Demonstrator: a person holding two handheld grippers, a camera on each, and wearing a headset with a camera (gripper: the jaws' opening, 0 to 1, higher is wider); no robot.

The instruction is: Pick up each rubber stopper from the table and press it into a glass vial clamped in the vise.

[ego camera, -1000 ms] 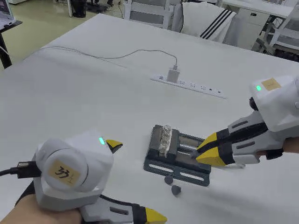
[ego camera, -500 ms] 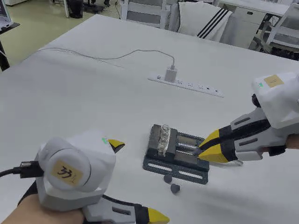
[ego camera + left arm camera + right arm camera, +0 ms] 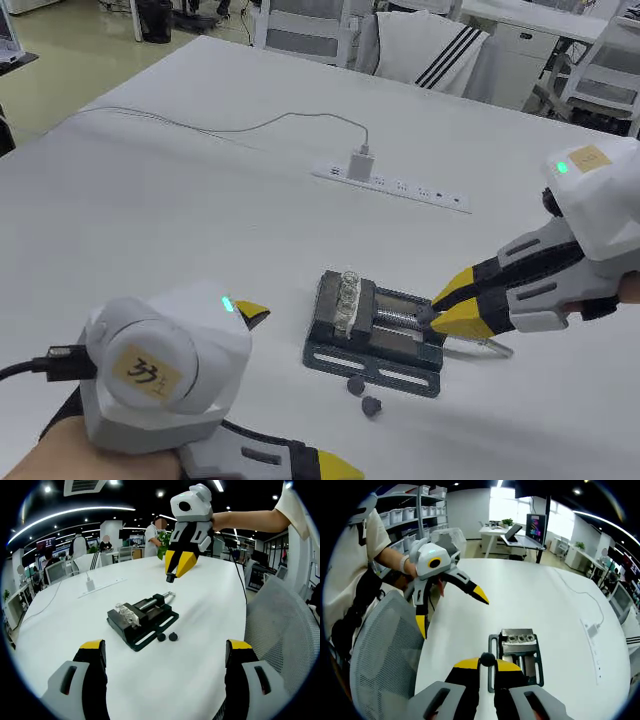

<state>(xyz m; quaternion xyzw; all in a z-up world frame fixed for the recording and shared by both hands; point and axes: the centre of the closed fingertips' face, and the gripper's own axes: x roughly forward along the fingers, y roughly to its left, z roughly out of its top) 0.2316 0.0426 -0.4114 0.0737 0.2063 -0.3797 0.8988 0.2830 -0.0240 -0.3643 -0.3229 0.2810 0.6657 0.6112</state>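
One stopper (image 3: 487,659), clamped in the tips of the right gripper (image 3: 436,313), now sits slightly higher over the right end of the vise (image 3: 385,350), insertion into the vials (image 3: 347,297) pending; two loose stoppers (image 3: 356,384) wait on the table (image 3: 200,200) at its near side; left gripper (image 3: 165,646) jaws wide apart.

The vials (image 3: 348,296) are too small to tell if stoppered.

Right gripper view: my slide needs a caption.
Right gripper holds a stopper before the vise; left gripper hangs open nearby.
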